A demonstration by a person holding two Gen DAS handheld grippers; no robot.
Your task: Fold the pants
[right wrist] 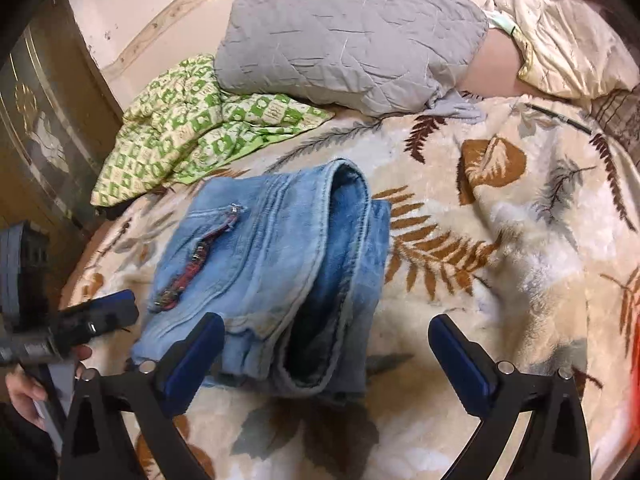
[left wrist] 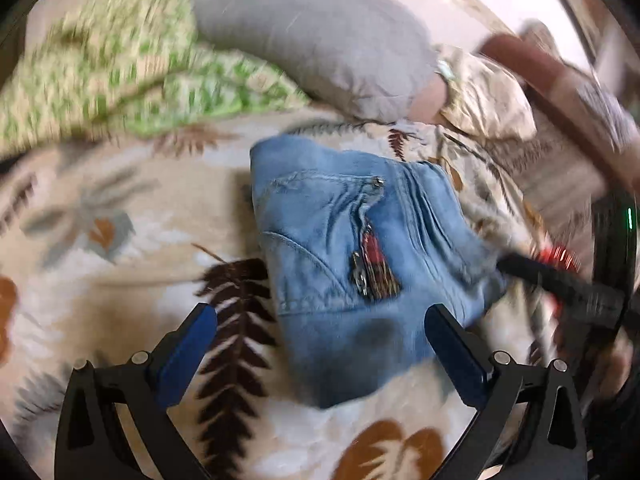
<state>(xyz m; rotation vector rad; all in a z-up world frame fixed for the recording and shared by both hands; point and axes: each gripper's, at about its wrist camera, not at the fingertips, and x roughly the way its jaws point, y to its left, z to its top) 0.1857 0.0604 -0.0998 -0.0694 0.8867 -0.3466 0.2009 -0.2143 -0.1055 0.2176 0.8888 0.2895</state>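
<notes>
A pair of light blue jeans lies folded into a compact bundle on a leaf-patterned blanket, with a zipped pocket and a red tag facing up. My left gripper hovers over the bundle's near end, jaws wide apart, pads off the cloth. In the right wrist view the jeans show a rolled hem on top. My right gripper stands open above their near edge, holding nothing. A blue-padded finger of the left gripper enters from the left, held by a hand.
A grey pillow and a green patterned cloth lie at the far side of the bed. A cream pillow sits at the far right. A brown cabinet stands on the left. Open blanket spreads right of the jeans.
</notes>
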